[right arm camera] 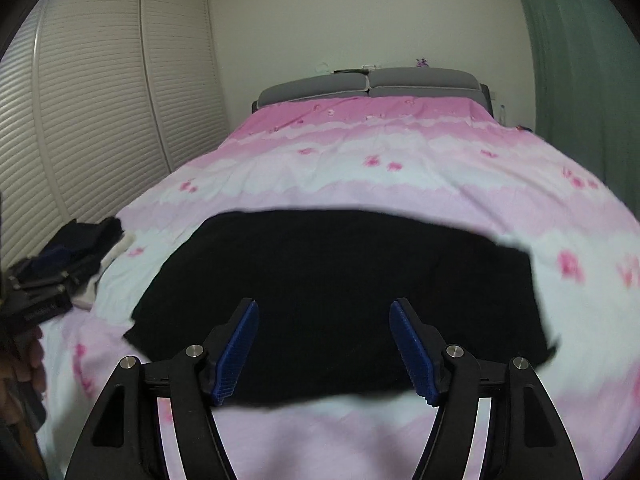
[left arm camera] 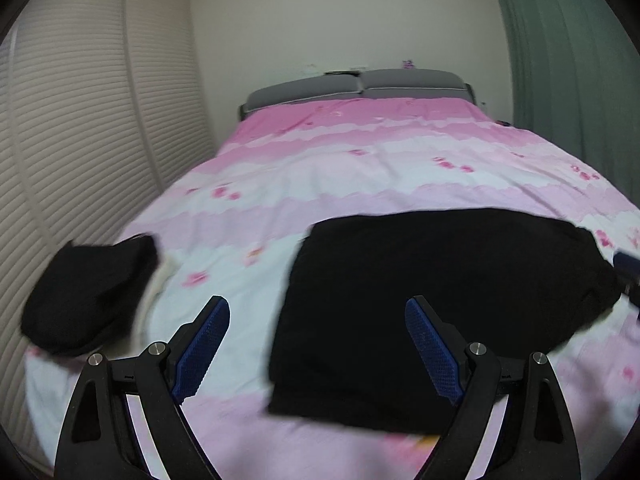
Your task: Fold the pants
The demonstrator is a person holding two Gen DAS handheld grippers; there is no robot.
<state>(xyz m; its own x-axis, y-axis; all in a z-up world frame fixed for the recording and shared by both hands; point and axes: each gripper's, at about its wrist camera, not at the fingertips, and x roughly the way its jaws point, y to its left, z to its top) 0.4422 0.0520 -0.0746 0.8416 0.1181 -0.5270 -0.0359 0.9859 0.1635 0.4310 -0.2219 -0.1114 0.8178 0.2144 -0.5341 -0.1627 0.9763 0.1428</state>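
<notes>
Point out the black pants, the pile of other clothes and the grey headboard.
black pants [right arm camera: 340, 276]: right wrist view, middle of the folded cloth.
pile of clothes [left arm camera: 88, 296]: left wrist view, the black garment on top.
grey headboard [right arm camera: 424, 78]: right wrist view, its right cushion.

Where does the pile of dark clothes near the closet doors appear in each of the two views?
Left wrist view: the pile of dark clothes lies at lower left on the bed cover, left of the black pants.
Right wrist view: the pile sits at the far left edge, smaller, left of the pants.
Shared landmark: the grey headboard at the far end of the bed.
</notes>
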